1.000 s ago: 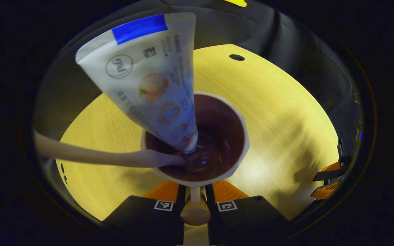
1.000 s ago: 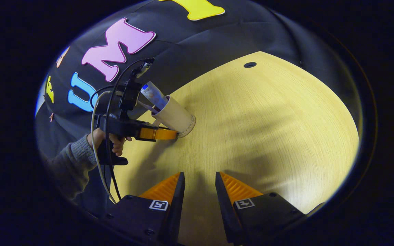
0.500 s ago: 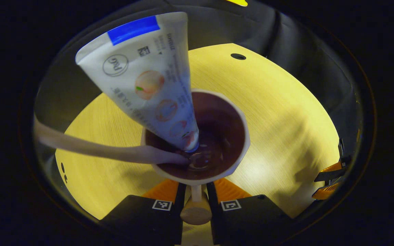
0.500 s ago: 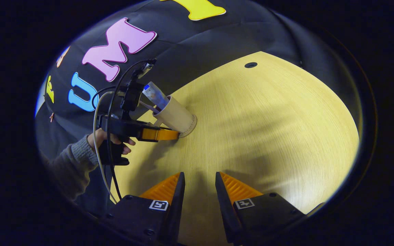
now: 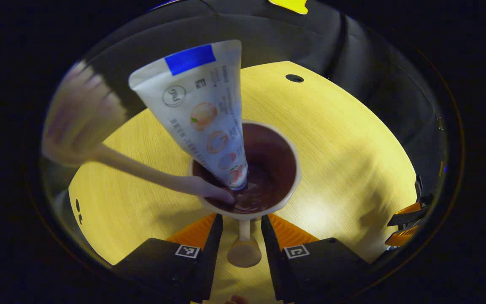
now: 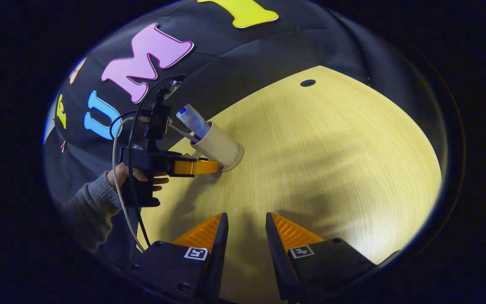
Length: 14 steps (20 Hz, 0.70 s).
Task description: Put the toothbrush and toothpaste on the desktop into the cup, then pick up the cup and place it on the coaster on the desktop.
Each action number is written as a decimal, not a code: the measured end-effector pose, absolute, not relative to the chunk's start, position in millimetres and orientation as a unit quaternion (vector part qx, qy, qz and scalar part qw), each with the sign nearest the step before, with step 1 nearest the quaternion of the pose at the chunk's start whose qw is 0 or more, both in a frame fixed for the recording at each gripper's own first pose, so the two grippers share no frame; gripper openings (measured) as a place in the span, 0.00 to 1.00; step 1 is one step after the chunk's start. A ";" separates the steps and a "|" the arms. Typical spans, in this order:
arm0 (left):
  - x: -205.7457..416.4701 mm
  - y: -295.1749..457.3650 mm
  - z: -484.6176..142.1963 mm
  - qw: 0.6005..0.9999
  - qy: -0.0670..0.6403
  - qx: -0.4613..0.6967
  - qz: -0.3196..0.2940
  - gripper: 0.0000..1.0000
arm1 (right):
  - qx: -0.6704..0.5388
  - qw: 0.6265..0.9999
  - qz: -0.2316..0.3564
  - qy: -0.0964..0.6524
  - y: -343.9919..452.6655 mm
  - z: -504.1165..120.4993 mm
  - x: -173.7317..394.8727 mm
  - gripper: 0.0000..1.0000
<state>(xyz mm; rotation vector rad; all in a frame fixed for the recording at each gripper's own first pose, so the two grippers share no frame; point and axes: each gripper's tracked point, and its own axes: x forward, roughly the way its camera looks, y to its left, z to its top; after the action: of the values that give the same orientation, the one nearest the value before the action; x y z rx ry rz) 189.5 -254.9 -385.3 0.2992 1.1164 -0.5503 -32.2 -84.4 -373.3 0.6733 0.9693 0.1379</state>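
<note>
The left gripper (image 5: 241,219) is parted around the handle (image 5: 244,249) of the cup (image 5: 287,143), not visibly pressing it. The right gripper (image 6: 246,230) is held apart, empty, over the desk (image 6: 331,147). The coaster (image 6: 235,157) under the cup is seen in the right gripper view. The toothpaste (image 5: 205,109) and toothbrush (image 5: 99,143) stand cap-down and handle-down inside, leaning outward.

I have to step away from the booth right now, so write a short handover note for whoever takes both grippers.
Left gripper: open, fingers either side of the cup's handle, not pressing it.
Right gripper: open, empty, off to the side over the desktop.
Cup stands on the coaster; toothpaste and toothbrush are inside, leaning out.
Done: both items loaded, cup on coaster.
Left: draw the left gripper clear without tipping the cup.
</note>
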 end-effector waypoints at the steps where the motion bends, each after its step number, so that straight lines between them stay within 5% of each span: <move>1: 190.7 -254.5 -381.4 0.806 0.516 0.137 -0.255 0.58 | 0.318 0.830 0.063 0.454 -85.8 -370.2 -31.0 0.55; 14: 140.2 -202.6 -292.2 0.870 0.452 0.025 -0.196 0.58 | 0.279 0.855 0.070 0.431 -67.5 -318.8 -13.7 0.55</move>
<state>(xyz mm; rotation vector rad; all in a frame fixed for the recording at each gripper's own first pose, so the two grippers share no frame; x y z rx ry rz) 140.2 -202.6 -292.2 0.0527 0.9443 -0.4092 -13.7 -67.5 -318.8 0.5863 0.9070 0.1481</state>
